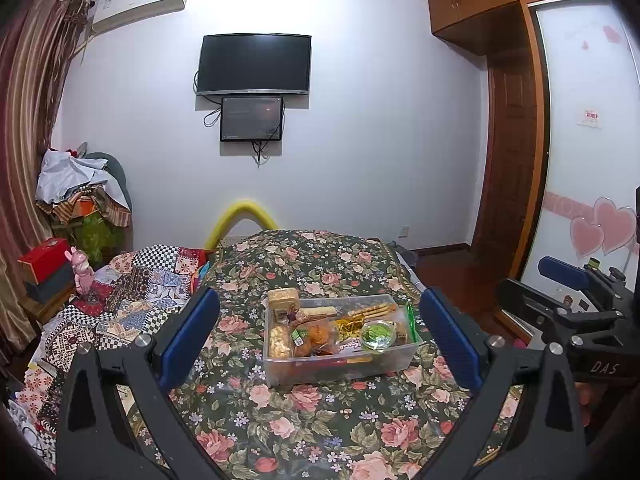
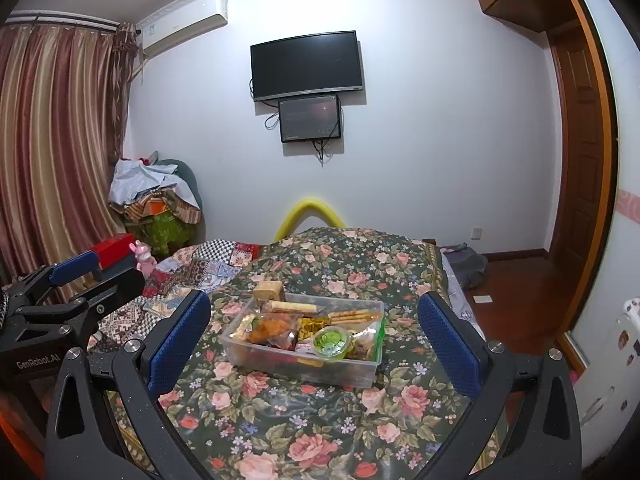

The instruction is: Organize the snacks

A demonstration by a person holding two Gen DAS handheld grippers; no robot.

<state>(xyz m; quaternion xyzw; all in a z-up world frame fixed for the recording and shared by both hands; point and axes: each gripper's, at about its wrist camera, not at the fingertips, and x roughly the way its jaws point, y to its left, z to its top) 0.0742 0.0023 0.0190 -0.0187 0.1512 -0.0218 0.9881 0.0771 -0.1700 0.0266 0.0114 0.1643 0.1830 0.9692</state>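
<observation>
All snacks sit in the clear bin (image 1: 340, 356); none loose on the floral cloth (image 1: 304, 420). My left gripper (image 1: 320, 336) and right gripper (image 2: 316, 340) are spread wide, empty. Task looks finished.

The bin (image 1: 340, 364) was clear, smooth plastic. The floral cloth (image 1: 304, 420) on the surface looked glossy. Each claw had matt black arms, textured blue pads (image 2: 178, 344) and shiny metal screws (image 1: 85, 347).
</observation>
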